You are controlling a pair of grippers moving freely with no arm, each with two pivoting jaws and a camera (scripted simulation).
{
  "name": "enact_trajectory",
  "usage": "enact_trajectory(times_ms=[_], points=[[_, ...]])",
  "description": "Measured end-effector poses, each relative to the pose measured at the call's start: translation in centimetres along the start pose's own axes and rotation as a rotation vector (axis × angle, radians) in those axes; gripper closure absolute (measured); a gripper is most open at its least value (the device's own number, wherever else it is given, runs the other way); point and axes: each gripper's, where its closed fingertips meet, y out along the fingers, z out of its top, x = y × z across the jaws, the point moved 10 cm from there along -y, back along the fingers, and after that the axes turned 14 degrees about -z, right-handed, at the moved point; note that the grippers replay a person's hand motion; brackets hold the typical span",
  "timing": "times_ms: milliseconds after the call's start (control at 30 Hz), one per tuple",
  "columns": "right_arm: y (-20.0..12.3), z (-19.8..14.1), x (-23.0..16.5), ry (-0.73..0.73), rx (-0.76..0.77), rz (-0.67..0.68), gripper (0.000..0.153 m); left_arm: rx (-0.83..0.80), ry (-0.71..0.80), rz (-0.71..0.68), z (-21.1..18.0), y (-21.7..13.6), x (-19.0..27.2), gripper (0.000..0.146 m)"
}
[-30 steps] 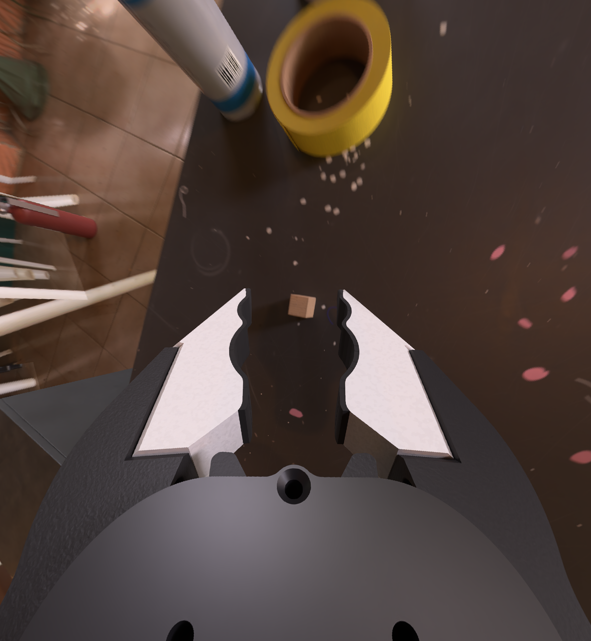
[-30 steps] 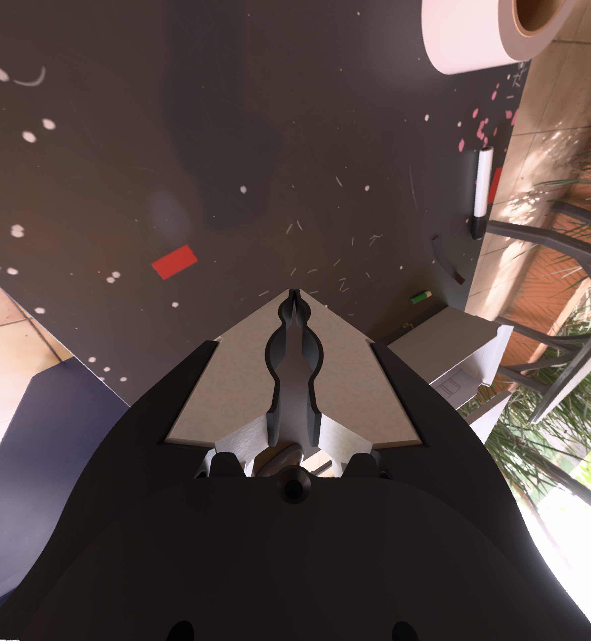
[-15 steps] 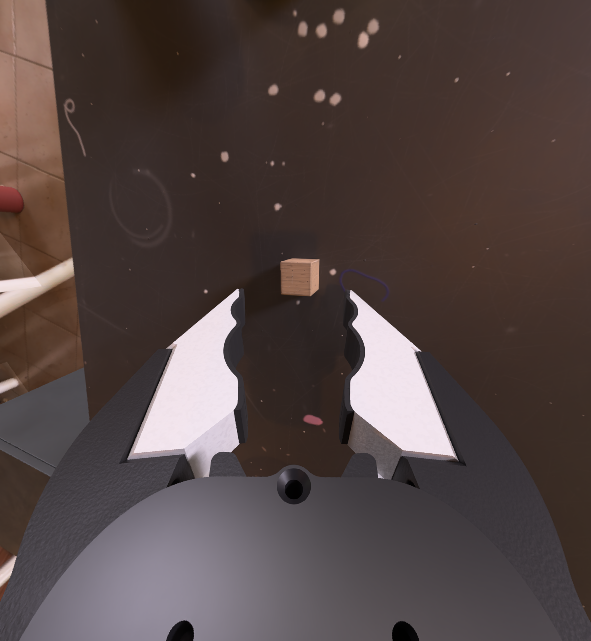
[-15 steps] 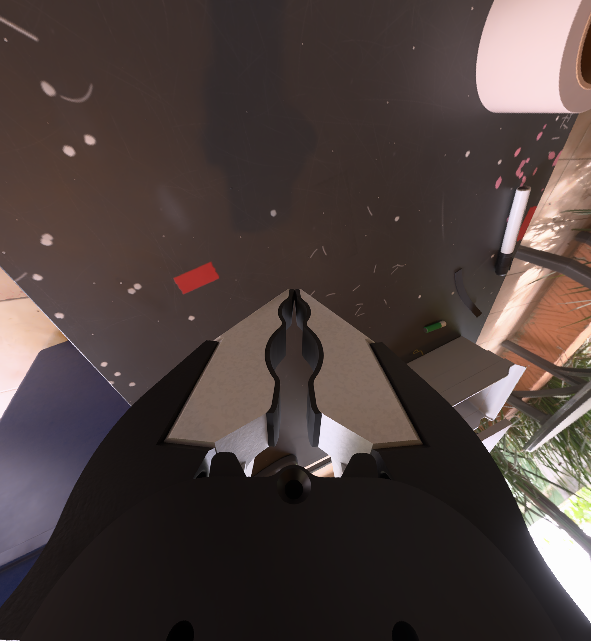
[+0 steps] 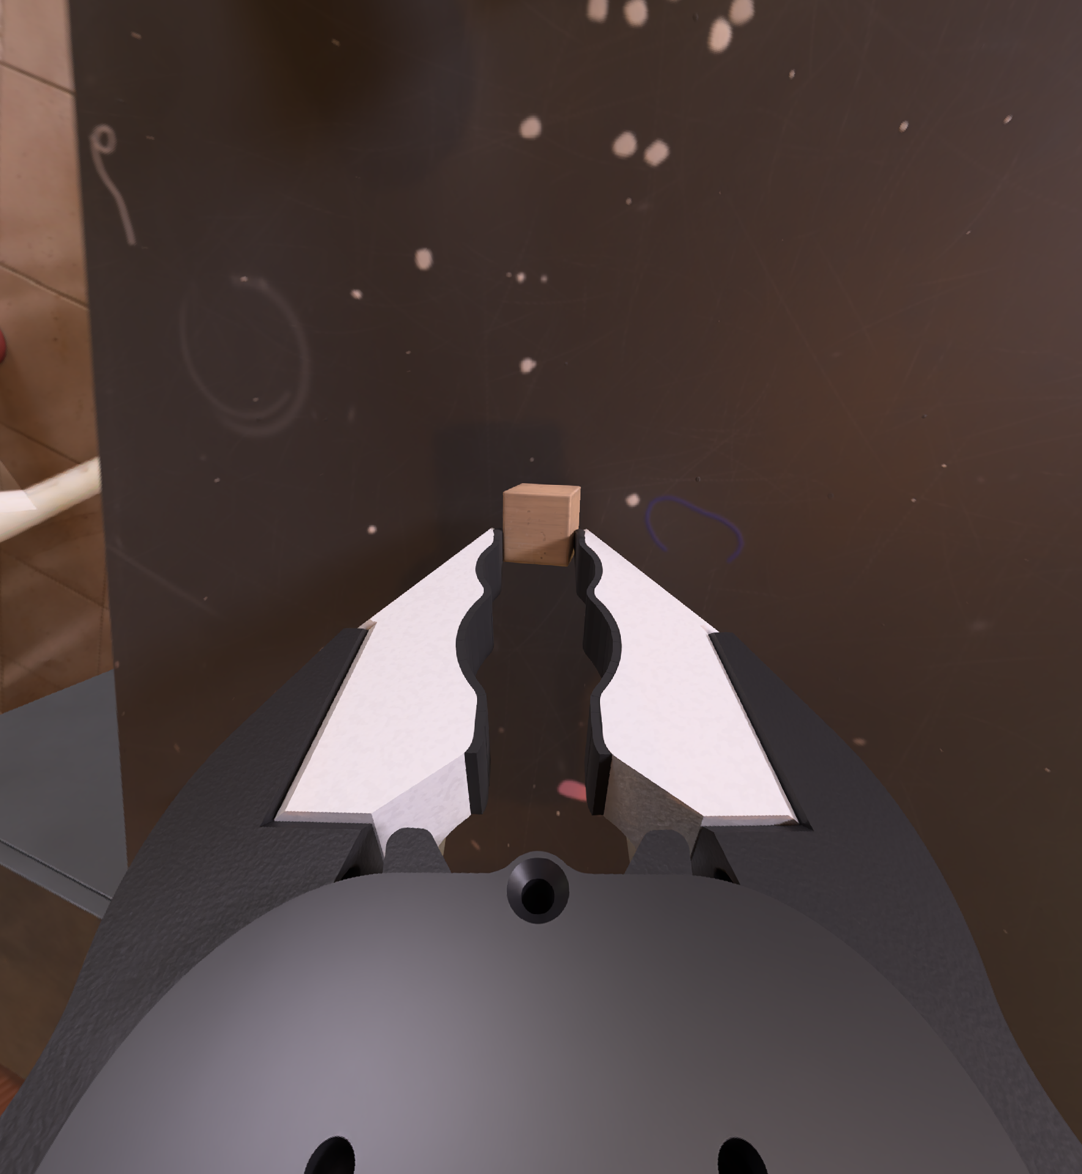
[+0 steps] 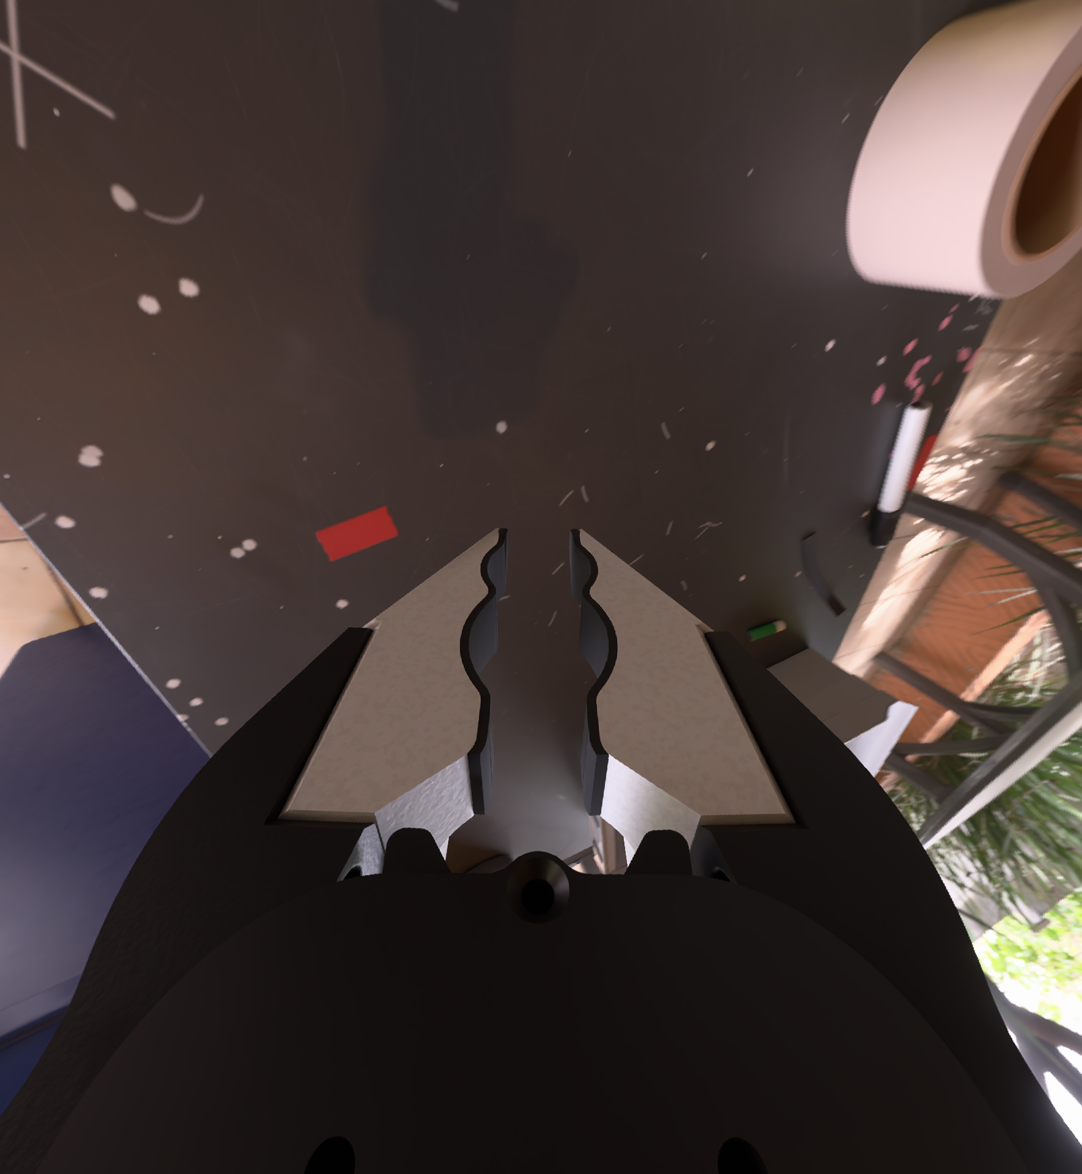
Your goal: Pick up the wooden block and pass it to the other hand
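The small wooden block (image 5: 541, 524) sits on the dark table (image 5: 843, 381) in the left wrist view. My left gripper (image 5: 538, 541) is shut on it: both fingertips press the block's sides at its near end, and most of the block sticks out past the tips. I cannot tell whether it is lifted off the table. My right gripper (image 6: 539, 537) is open with a narrow gap and empty, above the dark table (image 6: 208, 381). The block does not show in the right wrist view.
The table's left edge (image 5: 90, 445) runs close to the left gripper, with a grey box (image 5: 36, 762) below it. In the right wrist view there are a white tape roll (image 6: 983, 159), a red patch (image 6: 356, 532), a marker (image 6: 900, 464) and a green piece (image 6: 765, 630).
My left gripper moved forward over the block and closed its fingers on it. My right gripper, shut before, has opened a little and shifted nearer the tape roll.
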Motion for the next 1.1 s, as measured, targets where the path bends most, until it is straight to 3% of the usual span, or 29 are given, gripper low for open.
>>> enact_trajectory(times_ms=[167, 267, 333, 467, 633, 800, 1100], points=[[-1.7, 1.4, 0.8, -0.015, 0.167, -0.143, 0.134, 0.171, -0.010, 0.042, -0.3, -4.8, 0.9, 0.124], [-3.3, 3.4, 1.6, -0.008, 0.334, -0.353, 0.132, 0.450, 0.036, -0.004, 0.4, -9.1, 2.7, 0.124], [-4.2, 5.1, 1.8, -0.008, 0.462, -0.492, 0.121, 0.640, 0.087, -0.054, 1.6, -11.5, 4.4, 0.124], [-5.6, 9.0, 1.8, 0.021, 0.721, -0.791, 0.102, 1.051, 0.207, -0.268, 5.1, -14.1, 8.3, 0.124], [-5.8, 12.7, 1.7, 0.031, 0.923, -0.968, 0.089, 1.366, 0.302, -0.568, 9.9, -13.4, 12.3, 0.124], [-6.0, 13.8, 1.9, 0.031, 1.047, -1.090, 0.085, 1.445, 0.307, -0.794, 12.8, -11.5, 14.8, 0.124], [-5.3, 14.2, 2.1, -0.022, 1.076, -1.036, 0.098, 1.420, 0.295, -0.955, 14.1, -9.7, 15.4, 0.124]])
